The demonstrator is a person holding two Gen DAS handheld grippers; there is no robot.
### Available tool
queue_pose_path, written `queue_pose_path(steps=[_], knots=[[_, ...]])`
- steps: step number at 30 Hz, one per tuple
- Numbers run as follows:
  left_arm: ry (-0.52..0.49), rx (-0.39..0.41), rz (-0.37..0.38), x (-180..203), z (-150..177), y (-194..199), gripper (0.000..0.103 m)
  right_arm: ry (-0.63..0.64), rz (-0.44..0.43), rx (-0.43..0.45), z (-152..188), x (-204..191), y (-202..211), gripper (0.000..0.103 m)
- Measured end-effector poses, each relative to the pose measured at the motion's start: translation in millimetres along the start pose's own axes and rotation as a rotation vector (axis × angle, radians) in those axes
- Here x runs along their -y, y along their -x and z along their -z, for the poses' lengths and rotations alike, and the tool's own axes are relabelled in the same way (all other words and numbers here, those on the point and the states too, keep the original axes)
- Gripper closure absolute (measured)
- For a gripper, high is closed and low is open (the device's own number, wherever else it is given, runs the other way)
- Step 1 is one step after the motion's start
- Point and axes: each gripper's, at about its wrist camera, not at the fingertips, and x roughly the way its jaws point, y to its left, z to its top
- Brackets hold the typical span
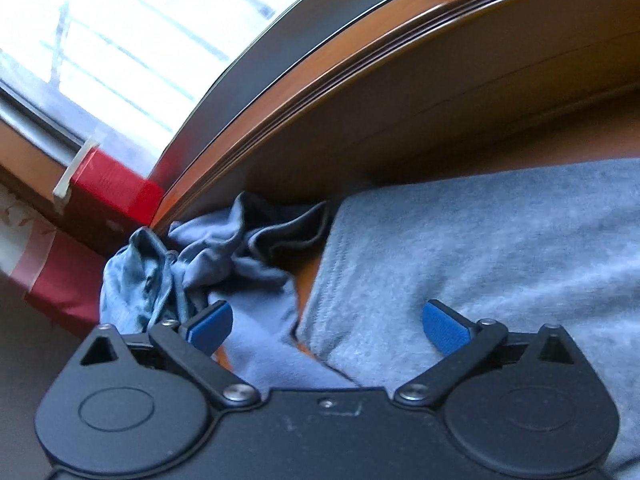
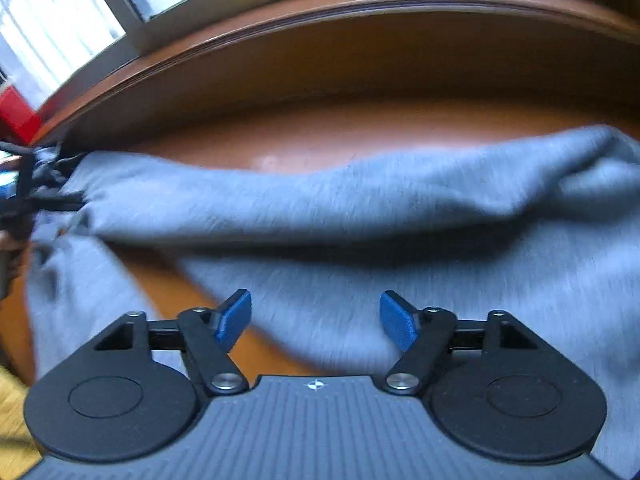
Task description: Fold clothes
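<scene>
A light grey garment (image 1: pixel 480 248) lies spread over the orange-brown table (image 1: pixel 560 144), one edge folded over. My left gripper (image 1: pixel 330 326) hovers above that garment's left edge, its blue pads wide apart with nothing pinched between them. Beyond its left pad sits a crumpled heap of blue-grey clothes (image 1: pixel 192 264). In the right wrist view the same grey garment (image 2: pixel 360 208) stretches across the table (image 2: pixel 360 128) as a thick fold. My right gripper (image 2: pixel 316 320) is open over the cloth, nothing gripped. At the far left edge the other gripper (image 2: pixel 24 196) shows as dark parts near the garment's end.
A raised wooden ledge (image 1: pixel 400 80) runs along the table's far side under a bright window (image 1: pixel 120 40). A red box (image 1: pixel 108 188) stands at the ledge's left end. A strip of yellowish floor (image 2: pixel 12 420) shows at the lower left in the right wrist view.
</scene>
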Motion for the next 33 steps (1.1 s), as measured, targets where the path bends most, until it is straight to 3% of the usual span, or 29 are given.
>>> queue_pose_path(steps=[2,5,7,9,12,16,18,21,24,27,31,33], knots=[[0.023,-0.026,-0.04,-6.1,4.7,-5.8,0.0,0.016,0.026,0.112,-19.1,-2.0,-13.2,0.031],[0.031,-0.062,-0.091,-16.9,8.7,-17.6,0.0,-0.022,0.142,0.242,-51.7,-2.6,-40.6,0.032],[0.04,-0.064,-0.1,-21.8,12.2,-21.3,0.0,-0.053,0.13,0.277,-57.2,-6.6,-37.8,0.032],[0.033,-0.053,-0.108,-20.7,13.1,-20.3,0.0,-0.054,0.081,0.307,-51.8,-12.1,-27.9,0.025],[0.008,-0.021,-0.118,-12.7,9.8,-15.5,0.001,-0.103,0.068,0.232,-29.1,-9.7,-21.0,0.024],[0.027,0.01,-0.046,-13.3,2.9,-1.7,0.001,-0.144,0.07,0.102,20.2,-3.4,-15.3,0.025],[0.017,0.039,-0.033,-12.3,-1.1,10.1,0.001,-0.06,0.122,0.065,38.4,-7.6,-3.4,0.024],[-0.022,0.113,-0.044,-10.6,-2.5,33.9,0.001,0.061,0.274,0.004,59.9,-9.5,12.6,0.02],[-0.037,0.162,-0.02,-17.4,6.1,62.9,0.001,-0.017,0.296,0.055,69.1,2.9,30.0,0.022],[-0.013,0.17,0.05,-34.2,27.3,92.2,0.001,-0.071,0.226,0.173,77.3,-5.6,52.4,0.021],[0.011,0.143,0.144,-50.6,67.7,126.5,0.001,-0.026,-0.008,0.197,80.2,-20.0,64.3,0.016],[0.012,0.124,0.173,-52.9,90.5,142.1,0.001,0.019,-0.114,0.165,76.3,-30.9,63.7,0.016]])
